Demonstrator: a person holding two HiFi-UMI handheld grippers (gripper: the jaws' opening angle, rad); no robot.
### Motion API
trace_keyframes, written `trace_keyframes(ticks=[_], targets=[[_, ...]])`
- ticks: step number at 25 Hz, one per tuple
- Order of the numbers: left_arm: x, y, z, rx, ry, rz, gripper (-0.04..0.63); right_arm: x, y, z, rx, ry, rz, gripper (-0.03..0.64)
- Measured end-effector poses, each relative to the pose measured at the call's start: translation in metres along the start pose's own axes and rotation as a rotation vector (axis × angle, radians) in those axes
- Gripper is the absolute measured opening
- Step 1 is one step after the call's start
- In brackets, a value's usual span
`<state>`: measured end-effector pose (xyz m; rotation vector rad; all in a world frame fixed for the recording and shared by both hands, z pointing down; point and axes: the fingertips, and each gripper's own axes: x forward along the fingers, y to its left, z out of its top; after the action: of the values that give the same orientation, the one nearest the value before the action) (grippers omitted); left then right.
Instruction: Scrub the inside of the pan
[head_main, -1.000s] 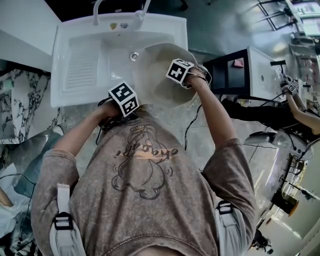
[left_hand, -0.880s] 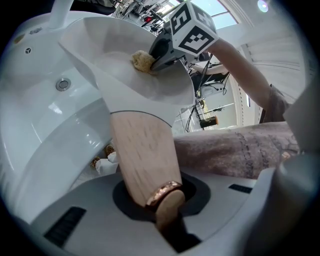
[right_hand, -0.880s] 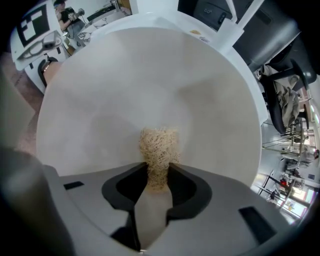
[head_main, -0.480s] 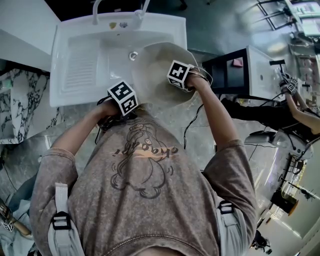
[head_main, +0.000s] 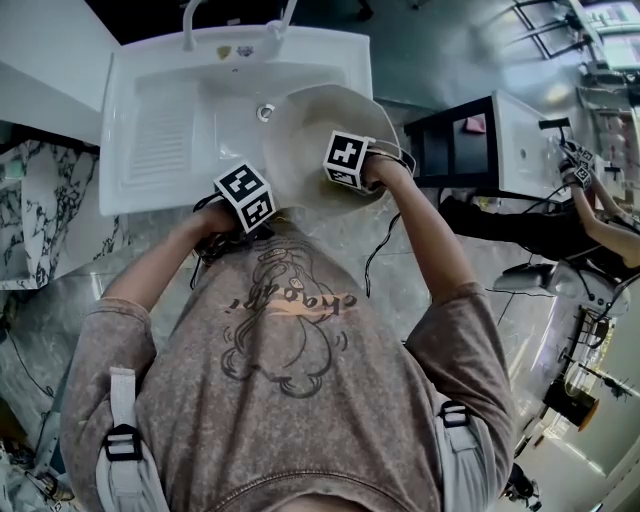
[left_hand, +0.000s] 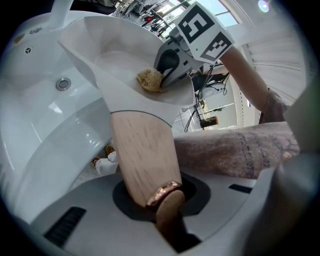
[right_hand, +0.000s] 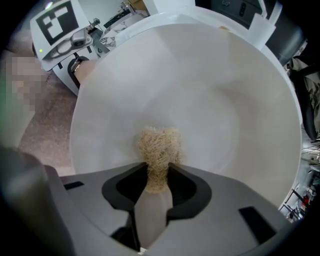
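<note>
A cream-white pan (head_main: 320, 130) lies tilted over the right half of the white sink (head_main: 160, 130). Its pale wooden handle (left_hand: 142, 160) runs into my left gripper (left_hand: 167, 200), which is shut on it at the sink's front edge (head_main: 245, 195). My right gripper (right_hand: 157, 175) is shut on a tan fibrous scrub pad (right_hand: 159, 150), pressed against the pan's inner wall (right_hand: 200, 100). In the left gripper view the scrub pad (left_hand: 150, 80) shows inside the pan with the right gripper (left_hand: 172, 67) behind it. In the head view the right gripper (head_main: 345, 160) sits over the pan's near side.
The drain (head_main: 265, 112) and tap (head_main: 190, 20) lie at the sink's back. A black-and-white cabinet (head_main: 490, 140) stands right of the sink. Another person's arm with a gripper (head_main: 580, 175) shows at the far right. Marble floor (head_main: 40, 210) lies left.
My right gripper has slid left and slightly toward me across the pan's inside, carrying the scrub pad. The left gripper and handle have stayed put.
</note>
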<state>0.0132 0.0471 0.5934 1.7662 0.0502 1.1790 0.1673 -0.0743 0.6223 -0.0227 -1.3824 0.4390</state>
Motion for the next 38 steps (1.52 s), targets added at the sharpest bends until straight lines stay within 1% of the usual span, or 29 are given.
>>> trace_keyframes(ticks=[7, 11, 18, 28, 34, 38], targets=[[0.000, 0.000, 0.000, -0.003, -0.001, 0.001, 0.055, 0.001, 0.017, 0.020, -0.017, -0.053, 0.060, 0.140], [0.001, -0.002, 0.001, -0.007, -0.004, 0.001, 0.055, 0.001, 0.025, 0.033, -0.032, -0.083, 0.071, 0.141], [0.003, -0.002, 0.002, -0.012, -0.009, -0.001, 0.054, 0.001, 0.030, 0.059, -0.079, -0.128, 0.050, 0.141], [0.004, -0.003, 0.002, -0.018, -0.013, -0.008, 0.054, -0.007, 0.018, 0.096, -0.030, -0.236, 0.064, 0.141], [0.004, -0.003, 0.003, -0.021, -0.018, -0.016, 0.054, -0.011, 0.002, 0.111, -0.024, -0.247, 0.012, 0.141], [0.003, -0.002, 0.002, -0.021, -0.021, -0.023, 0.054, -0.014, -0.009, 0.117, 0.013, -0.276, -0.005, 0.141]])
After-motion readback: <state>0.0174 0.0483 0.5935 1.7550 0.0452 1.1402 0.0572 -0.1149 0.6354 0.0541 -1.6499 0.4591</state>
